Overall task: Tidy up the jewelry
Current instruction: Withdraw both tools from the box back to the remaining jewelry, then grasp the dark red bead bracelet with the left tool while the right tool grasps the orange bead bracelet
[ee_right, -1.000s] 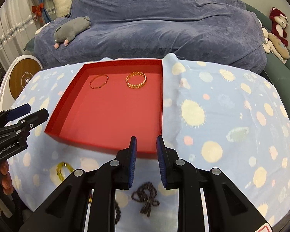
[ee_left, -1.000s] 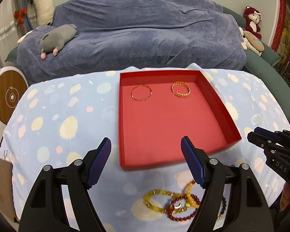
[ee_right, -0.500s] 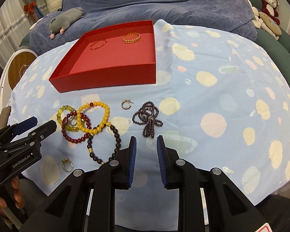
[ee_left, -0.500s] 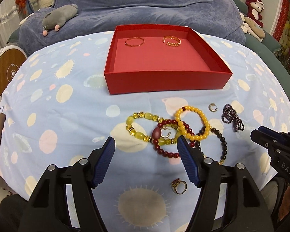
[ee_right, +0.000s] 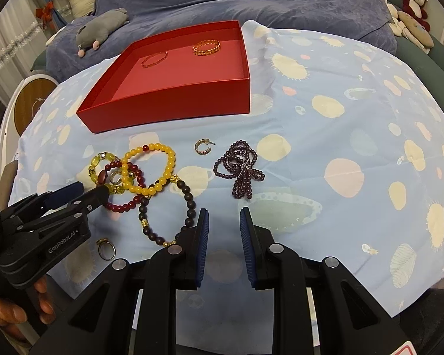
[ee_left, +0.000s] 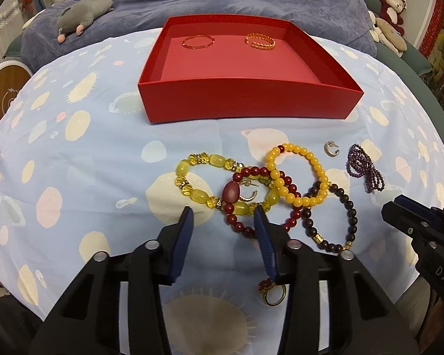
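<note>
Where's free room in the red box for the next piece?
Red box: the whole near half of its floor is bare; only the thin bangle and gold chain bracelet lie by the far wall. Crowded: the tangled bead bracelets on the cloth in front.

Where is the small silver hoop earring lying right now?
The silver hoop earring lies on the spotted cloth in front of the red box, between the orange bead bracelet and the purple bead bundle.

Black left tool (ee_left: pixel 223 216) has blue pads, silver screws.
</note>
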The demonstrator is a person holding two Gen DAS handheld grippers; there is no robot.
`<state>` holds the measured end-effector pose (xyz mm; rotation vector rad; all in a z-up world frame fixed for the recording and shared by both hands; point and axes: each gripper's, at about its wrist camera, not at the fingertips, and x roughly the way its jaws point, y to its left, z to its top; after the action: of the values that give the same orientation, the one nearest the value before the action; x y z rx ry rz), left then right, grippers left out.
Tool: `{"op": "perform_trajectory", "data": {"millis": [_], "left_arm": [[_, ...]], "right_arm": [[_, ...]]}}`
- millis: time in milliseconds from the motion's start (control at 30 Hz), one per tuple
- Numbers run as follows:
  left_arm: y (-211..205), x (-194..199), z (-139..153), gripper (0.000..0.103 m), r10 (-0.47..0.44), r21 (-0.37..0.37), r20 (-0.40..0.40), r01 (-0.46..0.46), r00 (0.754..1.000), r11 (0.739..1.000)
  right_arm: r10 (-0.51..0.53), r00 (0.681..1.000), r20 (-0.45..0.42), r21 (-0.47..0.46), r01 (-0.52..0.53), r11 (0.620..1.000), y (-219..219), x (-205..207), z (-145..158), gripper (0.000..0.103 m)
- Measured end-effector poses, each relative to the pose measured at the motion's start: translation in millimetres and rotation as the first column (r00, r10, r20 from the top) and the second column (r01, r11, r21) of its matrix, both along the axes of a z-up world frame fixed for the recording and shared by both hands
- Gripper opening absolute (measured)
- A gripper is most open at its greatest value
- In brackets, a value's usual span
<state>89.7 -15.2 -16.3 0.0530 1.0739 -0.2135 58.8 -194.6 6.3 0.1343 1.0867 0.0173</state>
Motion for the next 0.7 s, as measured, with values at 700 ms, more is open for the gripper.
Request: {"op": "perform_trajectory", "data": {"millis": [700], "left_arm": [[15, 2, 9, 0.008, 0.011, -0.061, 0.014, -0.010, 1.000, 0.998]], "right_arm": [[0.054, 0.998, 0.020, 0.038, -0.055, 0.998, 35, 46, 1, 0.023]]}}
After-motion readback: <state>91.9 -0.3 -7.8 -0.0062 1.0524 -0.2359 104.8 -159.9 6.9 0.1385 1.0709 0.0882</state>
